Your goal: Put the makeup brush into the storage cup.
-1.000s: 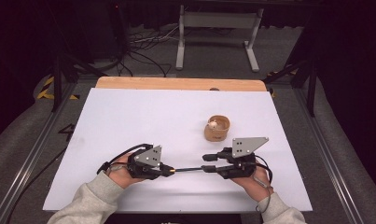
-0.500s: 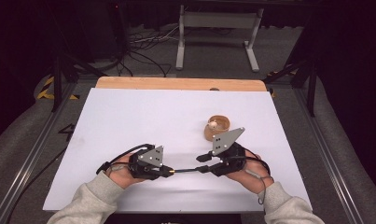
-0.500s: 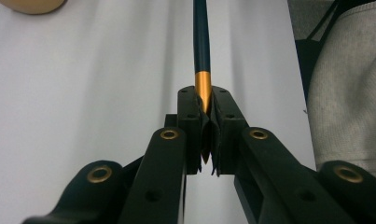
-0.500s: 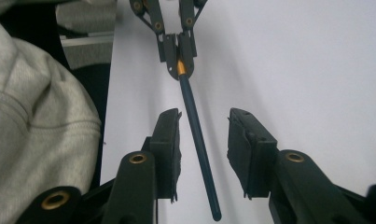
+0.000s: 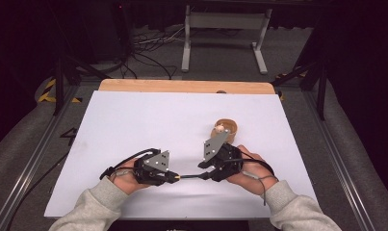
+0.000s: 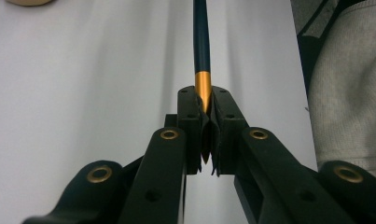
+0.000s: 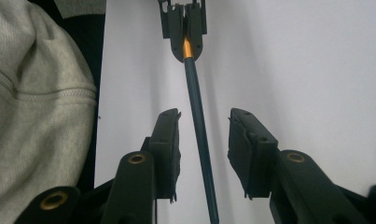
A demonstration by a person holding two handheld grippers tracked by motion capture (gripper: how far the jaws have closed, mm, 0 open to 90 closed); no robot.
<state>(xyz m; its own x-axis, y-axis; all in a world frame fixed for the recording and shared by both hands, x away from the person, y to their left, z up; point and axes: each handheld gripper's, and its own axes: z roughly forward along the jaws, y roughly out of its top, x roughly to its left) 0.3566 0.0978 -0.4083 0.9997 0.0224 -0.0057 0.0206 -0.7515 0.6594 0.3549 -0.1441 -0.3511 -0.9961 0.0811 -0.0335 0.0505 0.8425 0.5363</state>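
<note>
White sheeting covered the table, with a bare wooden strip along its far edge at 12 o'clock and a dark floor with cables and a metal stand beyond. Near the front edge, the left gripper had its jaws clamped tight on the gold tip of a dark blue pen, which ran toward 3 o'clock and passed between the spread, non-touching jaws of the right gripper. A small round wooden bowl sat just past the right gripper at 12 o'clock, partly hidden by its grey plate, and grey sleeves entered from 6 o'clock.
</note>
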